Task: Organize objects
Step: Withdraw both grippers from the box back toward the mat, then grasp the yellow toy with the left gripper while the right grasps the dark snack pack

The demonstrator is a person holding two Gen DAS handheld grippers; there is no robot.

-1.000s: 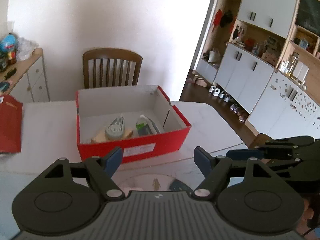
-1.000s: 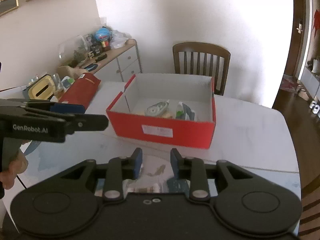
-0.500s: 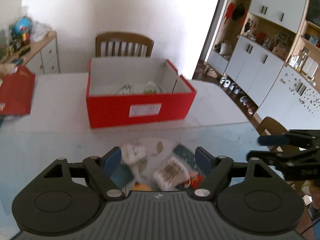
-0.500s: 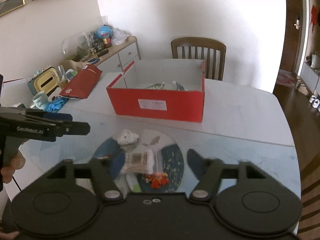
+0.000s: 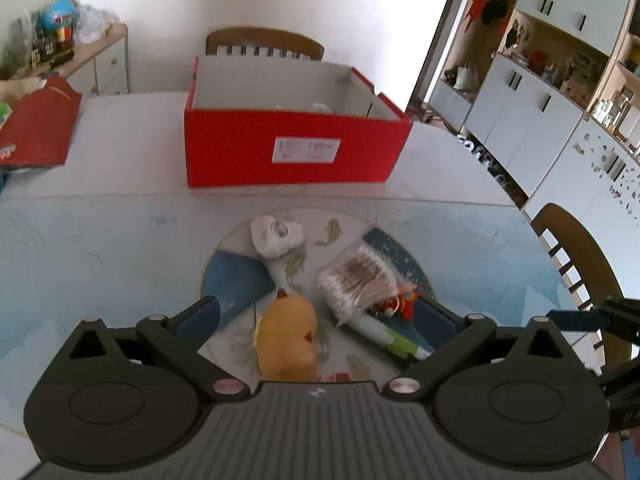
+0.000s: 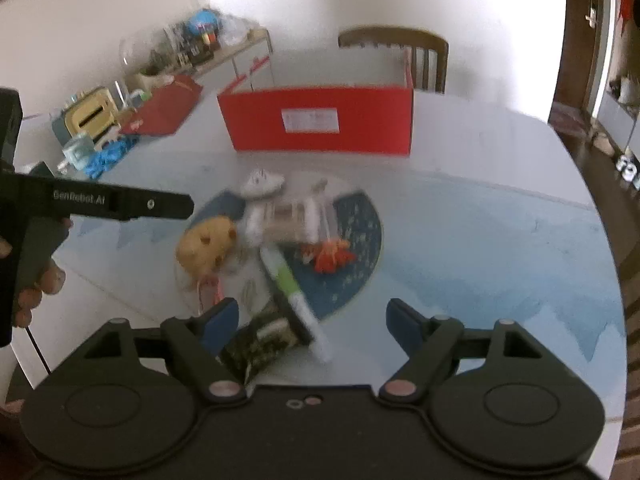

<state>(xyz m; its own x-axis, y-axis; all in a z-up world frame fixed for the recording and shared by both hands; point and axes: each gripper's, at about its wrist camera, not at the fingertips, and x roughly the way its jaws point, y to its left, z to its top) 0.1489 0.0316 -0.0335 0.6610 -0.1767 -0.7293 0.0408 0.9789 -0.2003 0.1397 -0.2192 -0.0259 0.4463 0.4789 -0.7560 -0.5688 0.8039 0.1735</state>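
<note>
White tabletop point(image 5: 120, 152) carries a red box point(image 5: 296, 152) well beyond both sets of jaws. Left gripper point(image 5: 318, 322), jaws just opened wide, has a yellow plush toy point(image 5: 286, 330) between them, unpressed. Right gripper point(image 6: 312, 318), jaws also just opened, holds nothing; a green-and-white tube point(image 6: 294, 296) and a dark packet point(image 6: 260, 344) lie between them.
</note>
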